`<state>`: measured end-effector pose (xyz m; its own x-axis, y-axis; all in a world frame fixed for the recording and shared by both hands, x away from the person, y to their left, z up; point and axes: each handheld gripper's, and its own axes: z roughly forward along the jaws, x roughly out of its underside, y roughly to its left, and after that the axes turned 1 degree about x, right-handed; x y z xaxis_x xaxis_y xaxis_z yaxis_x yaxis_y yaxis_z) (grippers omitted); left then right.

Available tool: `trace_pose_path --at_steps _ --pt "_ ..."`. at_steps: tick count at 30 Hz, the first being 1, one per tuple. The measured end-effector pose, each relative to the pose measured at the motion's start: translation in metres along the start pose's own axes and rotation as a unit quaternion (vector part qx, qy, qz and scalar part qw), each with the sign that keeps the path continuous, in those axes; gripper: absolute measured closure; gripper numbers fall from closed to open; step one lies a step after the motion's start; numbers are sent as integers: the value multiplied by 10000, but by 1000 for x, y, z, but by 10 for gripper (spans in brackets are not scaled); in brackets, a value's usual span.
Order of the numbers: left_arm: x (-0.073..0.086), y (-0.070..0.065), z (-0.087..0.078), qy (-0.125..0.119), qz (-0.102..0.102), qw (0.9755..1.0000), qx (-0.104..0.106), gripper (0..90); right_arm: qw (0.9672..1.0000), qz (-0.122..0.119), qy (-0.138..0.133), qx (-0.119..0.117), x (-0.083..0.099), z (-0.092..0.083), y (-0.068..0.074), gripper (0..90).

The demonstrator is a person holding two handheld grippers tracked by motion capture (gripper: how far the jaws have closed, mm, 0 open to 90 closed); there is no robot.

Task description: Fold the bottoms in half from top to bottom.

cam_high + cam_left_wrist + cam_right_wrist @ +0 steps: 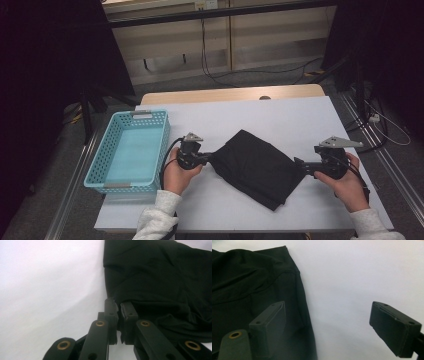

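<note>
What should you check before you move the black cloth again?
1. Left gripper shut on the folded black cloth: ok, its jaws pinch the cloth's edge.
2. Right gripper gripping: not ok, its jaws stand open, one over the cloth's edge, one over bare table.
3. Cloth lying fully on the white table: ok.
4. Light blue perforated plastic basket has room: ok, nothing lies inside.
5. Cloth neatly flat: not ok, wrinkles show in both gripper views.
6. Left grip holds all layers: cannot tell.

We see matt black cloth (pixel 257 167) on a smooth white table cover (pixel 280 117); beside it, a glossy perforated plastic basket (pixel 131 150).
</note>
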<state>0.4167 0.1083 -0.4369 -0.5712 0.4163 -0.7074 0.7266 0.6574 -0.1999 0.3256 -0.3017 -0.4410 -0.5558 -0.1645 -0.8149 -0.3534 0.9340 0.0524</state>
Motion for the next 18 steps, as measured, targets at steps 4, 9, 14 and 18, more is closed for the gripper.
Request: trace_pose_path --at_steps 4,9,14,18 --pt "1 3 -4 58 -117 9999 -86 806 10000 -45 25 -35 1 2 4 129" --pt "-3 7 -12 -90 -283 9989 -375 578 9999 -124 35 -65 -1 4 7 129" --pt "-6 8 -12 -183 -368 9981 -469 427 9999 -123 54 -86 0 5 8 129" --pt "-5 2 3 -157 -377 9981 -461 307 9998 -146 54 -104 0 7 10 129"
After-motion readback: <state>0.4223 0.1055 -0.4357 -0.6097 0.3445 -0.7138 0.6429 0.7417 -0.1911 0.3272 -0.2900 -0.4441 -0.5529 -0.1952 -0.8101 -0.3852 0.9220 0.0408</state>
